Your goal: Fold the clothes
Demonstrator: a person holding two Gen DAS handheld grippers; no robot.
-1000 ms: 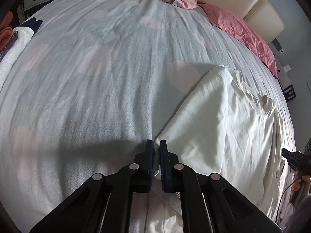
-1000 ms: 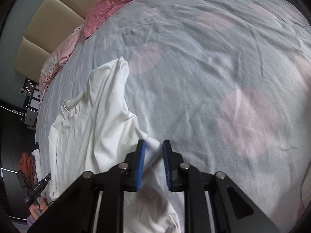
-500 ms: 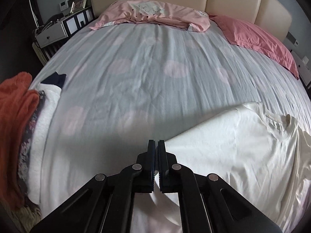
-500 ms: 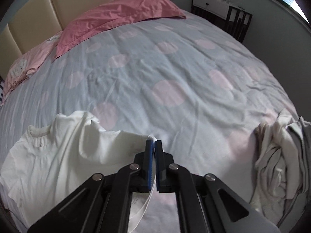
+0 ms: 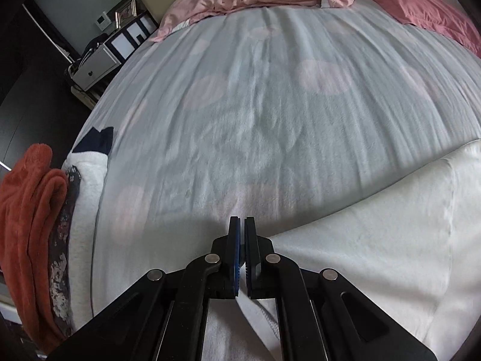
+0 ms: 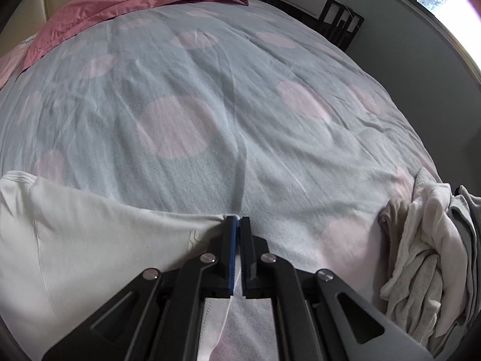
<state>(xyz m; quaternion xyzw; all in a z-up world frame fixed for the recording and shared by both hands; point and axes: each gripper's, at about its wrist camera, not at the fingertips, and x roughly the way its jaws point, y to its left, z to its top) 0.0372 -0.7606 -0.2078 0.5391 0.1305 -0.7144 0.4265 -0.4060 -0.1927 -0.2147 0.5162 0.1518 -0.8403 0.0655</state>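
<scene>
Left gripper [image 5: 241, 225] clamped on white shirt [image 5: 375, 240] edge, right gripper [image 6: 237, 225] likewise (opposite corner), dotted bedspread [image 6: 210, 90] beneath

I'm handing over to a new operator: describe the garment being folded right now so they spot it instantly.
On the grey bed cover with pink dots, look nearest the cameras: a plain white T-shirt stretched between both claws. Unlike the rumpled pale heap on the right or the stack under an orange garment on the left, it lies smooth.
</scene>
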